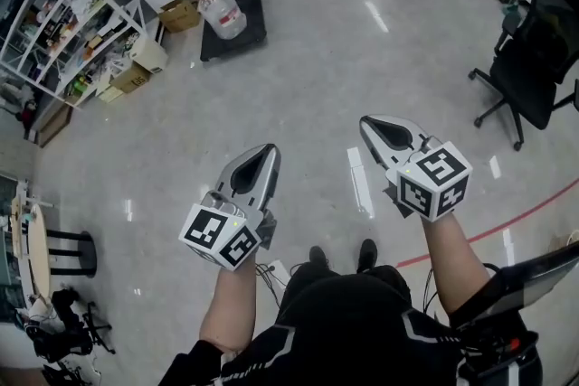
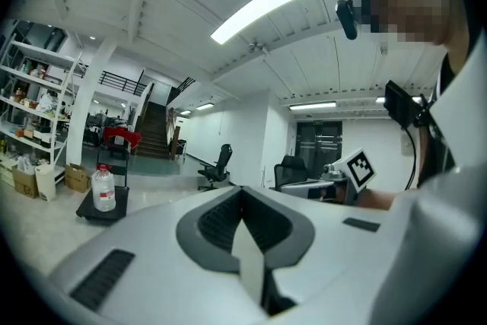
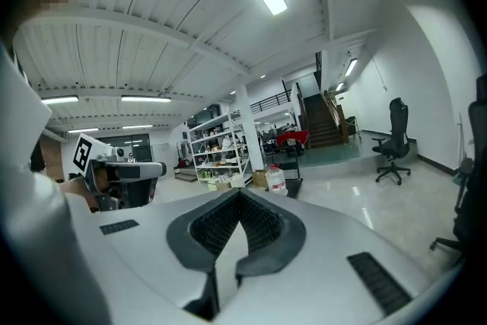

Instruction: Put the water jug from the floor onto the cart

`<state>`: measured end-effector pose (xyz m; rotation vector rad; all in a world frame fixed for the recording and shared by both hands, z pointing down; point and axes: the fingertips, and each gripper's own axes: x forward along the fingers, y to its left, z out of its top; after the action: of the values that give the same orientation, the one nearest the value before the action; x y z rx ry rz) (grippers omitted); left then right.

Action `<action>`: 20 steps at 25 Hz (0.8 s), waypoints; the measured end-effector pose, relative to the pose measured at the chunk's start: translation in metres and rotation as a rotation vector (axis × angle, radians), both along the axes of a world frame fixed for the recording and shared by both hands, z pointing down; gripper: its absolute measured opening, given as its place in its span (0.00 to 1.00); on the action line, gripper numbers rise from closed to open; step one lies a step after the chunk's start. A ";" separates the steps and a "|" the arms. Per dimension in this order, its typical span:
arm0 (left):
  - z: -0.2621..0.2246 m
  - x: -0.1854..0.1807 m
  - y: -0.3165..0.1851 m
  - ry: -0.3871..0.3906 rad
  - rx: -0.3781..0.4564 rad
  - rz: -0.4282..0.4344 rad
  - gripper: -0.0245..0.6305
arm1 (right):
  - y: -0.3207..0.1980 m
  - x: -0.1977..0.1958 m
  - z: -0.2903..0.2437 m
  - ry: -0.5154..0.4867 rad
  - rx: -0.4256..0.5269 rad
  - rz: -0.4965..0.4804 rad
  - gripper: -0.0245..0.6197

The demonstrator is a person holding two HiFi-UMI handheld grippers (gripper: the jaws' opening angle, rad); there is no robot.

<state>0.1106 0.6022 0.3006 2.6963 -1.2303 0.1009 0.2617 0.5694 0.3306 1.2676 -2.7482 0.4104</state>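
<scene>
Head view: a clear plastic water jug with red cap (image 1: 222, 11) stands on the black flat cart (image 1: 253, 24), far left across the glossy floor (image 1: 317, 77). The left gripper (image 1: 269, 151) and right gripper (image 1: 367, 124) are near the person, both clenched and empty. A bump could roll the cart and topple the jug.

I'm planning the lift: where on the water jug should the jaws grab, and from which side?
Probably the narrow neck just under the red cap. The jug stands upright on the cart, and its round body looks too wide for the jaws. Come from the cart's near, open side, level with the neck.
</scene>
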 end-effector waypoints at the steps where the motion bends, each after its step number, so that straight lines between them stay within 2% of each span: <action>1: -0.001 -0.003 0.002 0.000 0.004 0.007 0.04 | 0.001 -0.004 0.001 -0.003 -0.003 0.004 0.04; 9: -0.018 -0.016 0.013 -0.004 0.066 0.032 0.04 | 0.020 -0.011 -0.015 -0.007 0.014 0.052 0.04; 15: -0.032 -0.033 0.005 -0.016 0.097 0.018 0.04 | 0.021 -0.015 -0.039 0.014 0.046 0.070 0.04; 20: -0.027 -0.044 0.003 -0.003 0.101 0.001 0.04 | 0.022 -0.022 -0.035 0.032 0.052 0.066 0.04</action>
<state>0.0670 0.6054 0.2737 2.7828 -1.2681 0.0447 0.2394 0.5919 0.2952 1.3680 -2.7136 0.3228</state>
